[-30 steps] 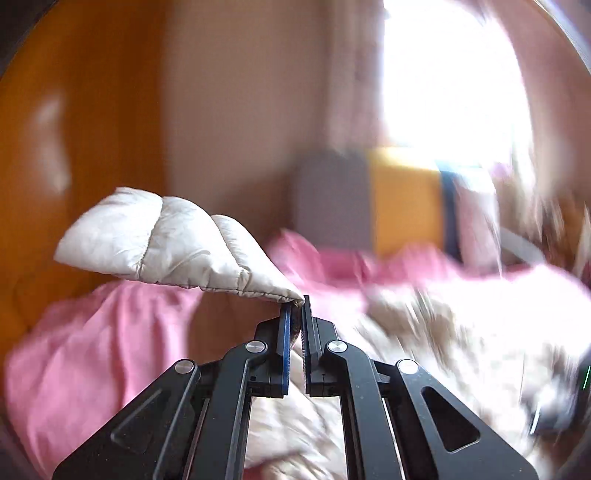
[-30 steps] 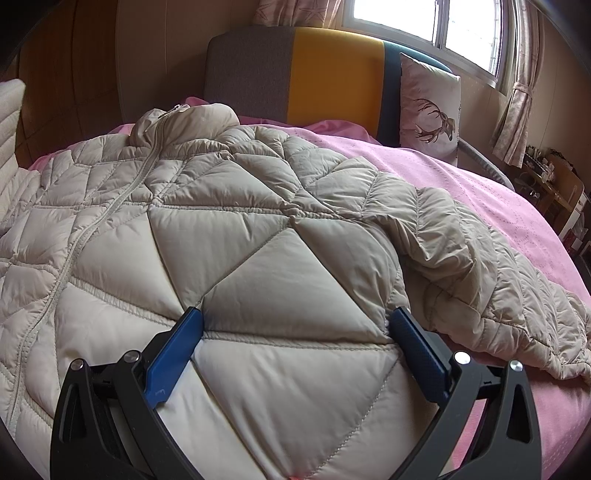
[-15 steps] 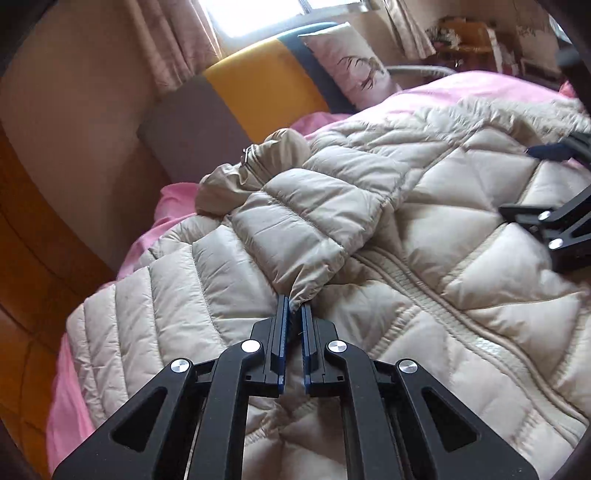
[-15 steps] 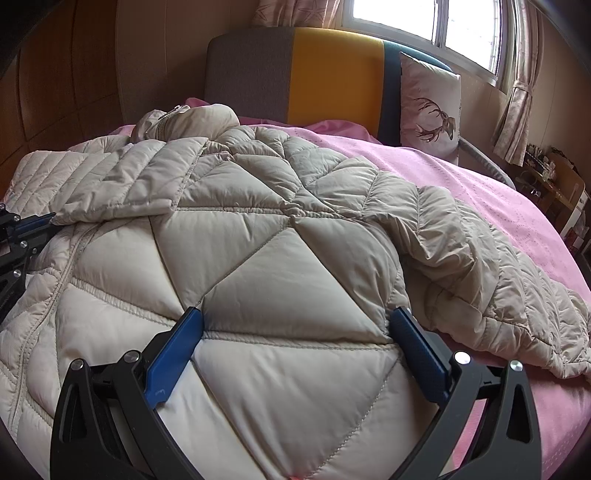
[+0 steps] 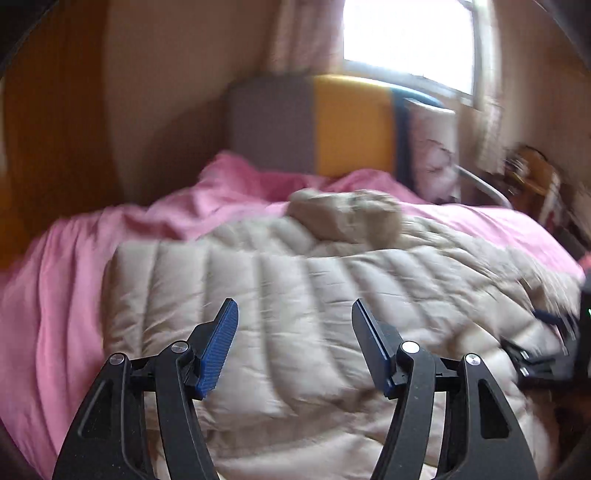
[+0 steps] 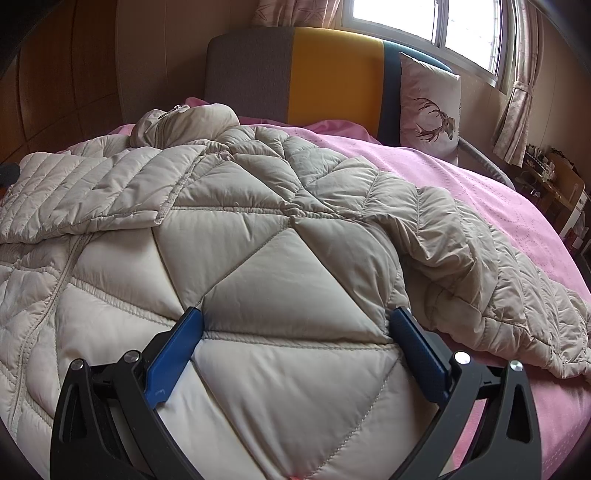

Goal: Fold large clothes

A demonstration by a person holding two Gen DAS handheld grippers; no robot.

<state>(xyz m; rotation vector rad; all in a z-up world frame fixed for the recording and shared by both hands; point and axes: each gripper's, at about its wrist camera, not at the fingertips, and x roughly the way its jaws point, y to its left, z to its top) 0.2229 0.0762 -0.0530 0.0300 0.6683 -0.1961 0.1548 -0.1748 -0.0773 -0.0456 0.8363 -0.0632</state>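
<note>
A: What has changed since half a second ago?

B: The left gripper [image 5: 294, 314] has let go of the sleeve [image 6: 96, 192]. Its fingers were pinched on the cuff; now they stand wide apart over the jacket [image 6: 280, 266], with nothing between them. That view is blurred.

A: And the sleeve?

B: It lies folded across the jacket's chest, cuff toward the middle, resting on the quilted front near the zip.

A: The right gripper [image 6: 295, 321]?

B: Unchanged. Its fingers are spread wide, blue pads [image 6: 173, 358] pressed down on the jacket's near panel, holding nothing between them. In the left view it shows at the right edge [image 5: 550, 347], also on the jacket.

A: Where is the jacket overall?

B: Spread on the bed [image 6: 517, 221], over the pink sheet, toward the left side and the near edge. Its other sleeve [image 6: 498, 280] trails, rumpled, toward the right side of the bed.

A: Farther back?

B: The collar [image 6: 184, 122] bunches at the far end of the jacket. Behind it, the grey, yellow and blue headboard [image 6: 332, 74], with a deer pillow [image 6: 428, 107] leaning at the bed's far right corner. Beyond that, a window [image 6: 424, 22] and curtain [image 6: 517, 110].
</note>
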